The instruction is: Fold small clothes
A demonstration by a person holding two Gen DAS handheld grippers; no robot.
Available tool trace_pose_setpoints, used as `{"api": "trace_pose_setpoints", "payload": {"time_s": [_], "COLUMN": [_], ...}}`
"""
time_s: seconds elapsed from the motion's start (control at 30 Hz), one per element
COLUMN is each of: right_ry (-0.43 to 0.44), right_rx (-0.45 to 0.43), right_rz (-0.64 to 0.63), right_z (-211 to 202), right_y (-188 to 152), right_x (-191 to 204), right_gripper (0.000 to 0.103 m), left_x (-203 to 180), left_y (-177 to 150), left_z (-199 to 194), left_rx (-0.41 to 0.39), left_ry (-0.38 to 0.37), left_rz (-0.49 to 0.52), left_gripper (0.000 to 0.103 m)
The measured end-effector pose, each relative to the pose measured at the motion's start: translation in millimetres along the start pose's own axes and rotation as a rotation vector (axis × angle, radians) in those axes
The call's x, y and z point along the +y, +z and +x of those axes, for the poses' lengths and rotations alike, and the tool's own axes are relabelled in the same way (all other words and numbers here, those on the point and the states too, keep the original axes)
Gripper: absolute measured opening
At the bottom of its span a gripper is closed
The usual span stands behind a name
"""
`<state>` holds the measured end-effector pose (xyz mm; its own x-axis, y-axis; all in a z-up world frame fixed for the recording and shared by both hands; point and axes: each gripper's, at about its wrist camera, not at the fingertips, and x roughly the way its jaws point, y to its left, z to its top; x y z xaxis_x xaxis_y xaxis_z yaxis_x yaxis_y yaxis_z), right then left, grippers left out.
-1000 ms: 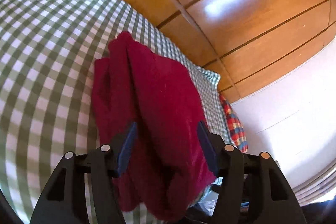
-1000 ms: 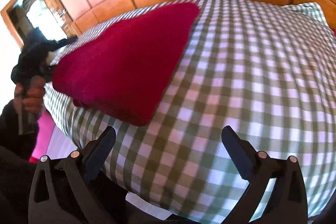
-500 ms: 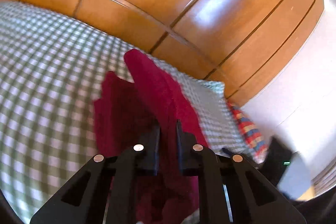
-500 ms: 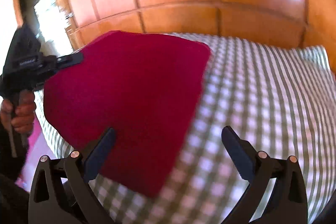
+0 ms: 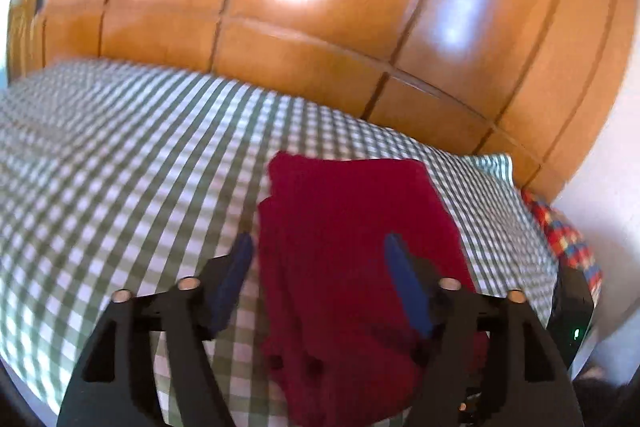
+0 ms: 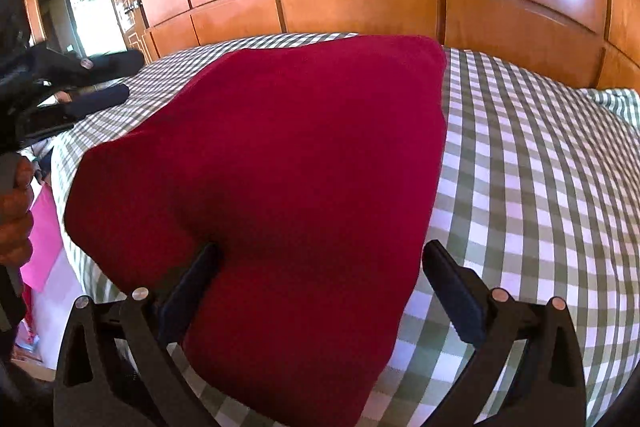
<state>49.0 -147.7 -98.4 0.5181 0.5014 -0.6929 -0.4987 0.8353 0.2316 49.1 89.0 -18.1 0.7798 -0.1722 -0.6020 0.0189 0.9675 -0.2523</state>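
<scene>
Cloth below, polished wood behind

Matt red garment (image 6: 280, 163) on woven checked sheet (image 6: 540, 187); glossy wooden panels (image 6: 360, 3) at 12 o'clock, glaring.

Nothing readable turned up in either view. No lettering, label or number showed on the red garment (image 6: 280, 187), and the green checked bedsheet (image 6: 540, 187) carried none.
</scene>
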Motion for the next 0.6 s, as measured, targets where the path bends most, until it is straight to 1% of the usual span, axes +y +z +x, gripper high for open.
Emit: {"api": "trace_pose_setpoints", "payload": {"time_s": [0.1,0.17,0.23,0.3,0.47,0.5,0.53,0.57,0.6], "right_ry": [0.017,0.011,-0.008,-0.012,-0.005,0.008,0.021,0.031,0.044], "right_rx": [0.023,0.017,-0.003,-0.02,-0.061,-0.071,-0.075,-0.078,-0.078], "right_rz": [0.015,0.023,0.03,0.042,0.083,0.103,0.118,0.129,0.141], "right_z": [-18.2,-27.0,-38.0,-44.3,-48.7,-48.3,-47.9,-46.8,-44.4], "right_y": [2.2,7.2,11.4,19.6,38.2,44.1,49.1,54.2,60.9], "right_x": [-6.7,-12.3,-17.3,-22.7,-34.1,-37.0,-39.2,-41.8,-43.3], "right_gripper": [0.101,0.101,0.101,0.101,0.1,0.099,0.097,0.089,0.077], "left_x": [-28.8,-43.3,-48.1,-49.0,-45.1,-43.4,-39.7,-38.8,-36.7], "left_y": [-3.3,-8.7,-12.2,-14.1,-14.8,-14.5,-14.1,-14.6,-14.6], "left_z": [-0.1,2.0,7.3,8.9,17.7,19.0,19.9,22.7,24.2], "left_rx": [0.009,0.0,0.003,0.008,0.027,0.03,0.033,0.035,0.038], "left_ry": [0.03,0.047,0.05,0.044,0.051,0.054,0.056,0.057,0.059], "left_rz": [0.118,0.189,0.214,0.215,0.216,0.216,0.216,0.216,0.213], "left_gripper": [0.07,0.07,0.07,0.07,0.07,0.07,0.07,0.07,0.07]}}
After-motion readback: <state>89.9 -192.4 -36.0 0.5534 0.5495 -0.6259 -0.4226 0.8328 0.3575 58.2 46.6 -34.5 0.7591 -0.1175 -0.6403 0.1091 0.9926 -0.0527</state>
